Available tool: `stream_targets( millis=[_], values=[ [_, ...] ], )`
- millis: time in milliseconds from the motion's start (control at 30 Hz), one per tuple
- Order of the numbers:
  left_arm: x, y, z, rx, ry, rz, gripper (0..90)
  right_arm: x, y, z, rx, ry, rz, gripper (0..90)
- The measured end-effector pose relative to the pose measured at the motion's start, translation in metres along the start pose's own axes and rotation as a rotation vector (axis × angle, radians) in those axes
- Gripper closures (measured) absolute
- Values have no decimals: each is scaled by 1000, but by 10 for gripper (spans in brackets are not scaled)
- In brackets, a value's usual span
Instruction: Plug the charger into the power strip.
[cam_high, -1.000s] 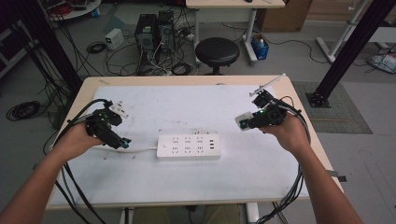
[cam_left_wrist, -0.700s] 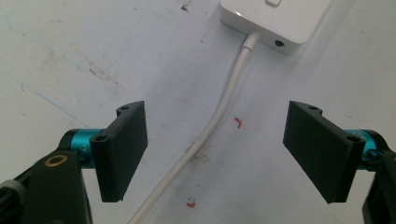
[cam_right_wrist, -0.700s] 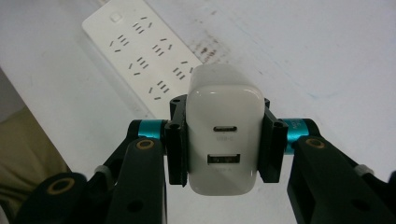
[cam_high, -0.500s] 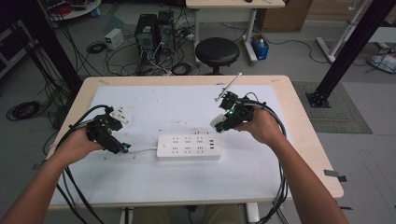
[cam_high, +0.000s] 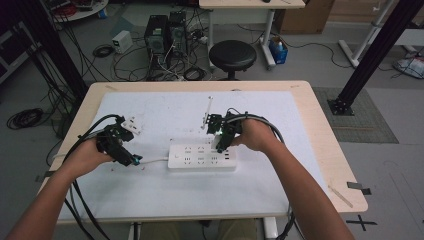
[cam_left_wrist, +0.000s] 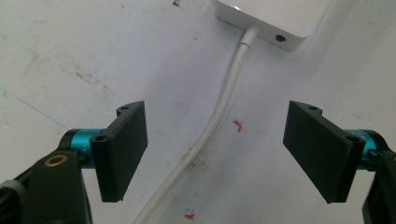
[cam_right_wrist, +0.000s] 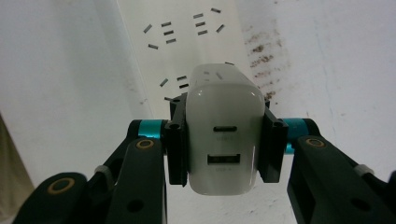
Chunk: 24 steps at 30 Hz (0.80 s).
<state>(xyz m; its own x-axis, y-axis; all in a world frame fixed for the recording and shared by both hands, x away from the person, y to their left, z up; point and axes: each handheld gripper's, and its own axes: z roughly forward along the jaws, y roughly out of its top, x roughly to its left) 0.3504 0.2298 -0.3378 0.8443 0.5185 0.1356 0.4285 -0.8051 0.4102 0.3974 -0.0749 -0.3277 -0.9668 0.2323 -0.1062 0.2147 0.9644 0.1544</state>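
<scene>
A white power strip (cam_high: 202, 156) lies across the middle of the table, its sockets (cam_right_wrist: 182, 35) seen from above in the right gripper view. My right gripper (cam_high: 218, 141) is shut on a white USB charger (cam_right_wrist: 222, 133) and holds it just above the strip's right end. The charger's two ports face the camera. My left gripper (cam_high: 131, 160) stands open at the strip's left, its jaws wide on either side of the white cord (cam_left_wrist: 217, 114) where it leaves the strip's end (cam_left_wrist: 275, 21). Nothing is between its pads (cam_left_wrist: 122, 149).
A small white plug (cam_high: 131, 124) lies on the table behind my left hand. Black cables trail from both grippers off the front edge. Beyond the table's far edge stand a black stool (cam_high: 232, 54) and computer towers (cam_high: 164, 31). A black post (cam_high: 372, 52) rises at the right.
My right gripper has carried the charger leftward and toward me, from the table's right side to just over the power strip's right end. The left gripper has barely moved.
</scene>
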Motion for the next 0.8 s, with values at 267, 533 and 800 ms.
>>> stream_targets(
  millis=[267,533,800],
  values=[
    [0,-2,1,9,-4,13,220,-3,12,15,43,-2,-56,619],
    [0,-5,2,-1,-5,0,220,-5,22,25,87,-1,-112,619],
    [0,-8,-1,3,-2,-3,220,0,30,32,116,-16,-227,620]
  ],
)
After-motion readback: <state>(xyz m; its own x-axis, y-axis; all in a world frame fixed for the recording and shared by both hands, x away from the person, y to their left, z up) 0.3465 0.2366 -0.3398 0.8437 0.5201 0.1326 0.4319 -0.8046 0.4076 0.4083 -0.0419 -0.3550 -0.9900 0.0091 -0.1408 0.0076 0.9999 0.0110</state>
